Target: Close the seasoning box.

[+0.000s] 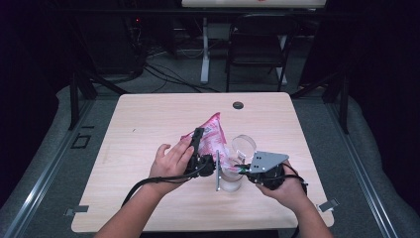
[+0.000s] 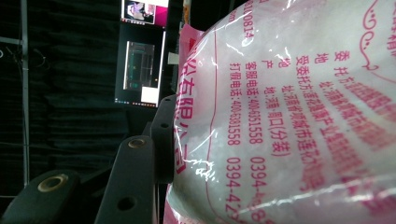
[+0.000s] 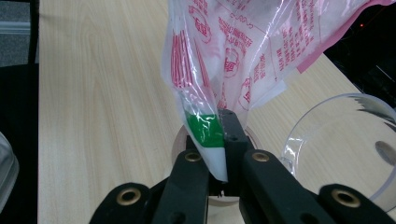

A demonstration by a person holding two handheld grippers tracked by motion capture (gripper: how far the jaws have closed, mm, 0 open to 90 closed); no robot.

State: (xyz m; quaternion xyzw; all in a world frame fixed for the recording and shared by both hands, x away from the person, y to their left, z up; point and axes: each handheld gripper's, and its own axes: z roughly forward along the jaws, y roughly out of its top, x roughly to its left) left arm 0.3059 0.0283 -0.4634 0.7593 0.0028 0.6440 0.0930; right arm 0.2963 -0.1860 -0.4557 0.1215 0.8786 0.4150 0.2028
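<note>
Pinched between the closed jaws of the right gripper (image 3: 223, 163) is the lower corner of the bag (image 3: 224, 56), a clear plastic pouch with pink print and a green patch, holding white powder or grains. It hangs above the near-right middle of the desk (image 1: 148, 124), with the left gripper (image 1: 198, 144) clamped on its bulging body from the left, jaws partly spread around the fill. Just below and to the right of it stand a clear cup (image 1: 231, 179), under the pinched corner, and a second clear cup (image 1: 243, 145) a little farther off, lying tilted.

The main risk is judged to be a spill: if the corner opens or slips before it sits over the cup's mouth (whether the corner is already cut cannot be told), the contents would scatter across the desk. A hard squeeze from the left gripper could burst the film or send the fill out in a rush. Either hand could also knock the light cup over.
</note>
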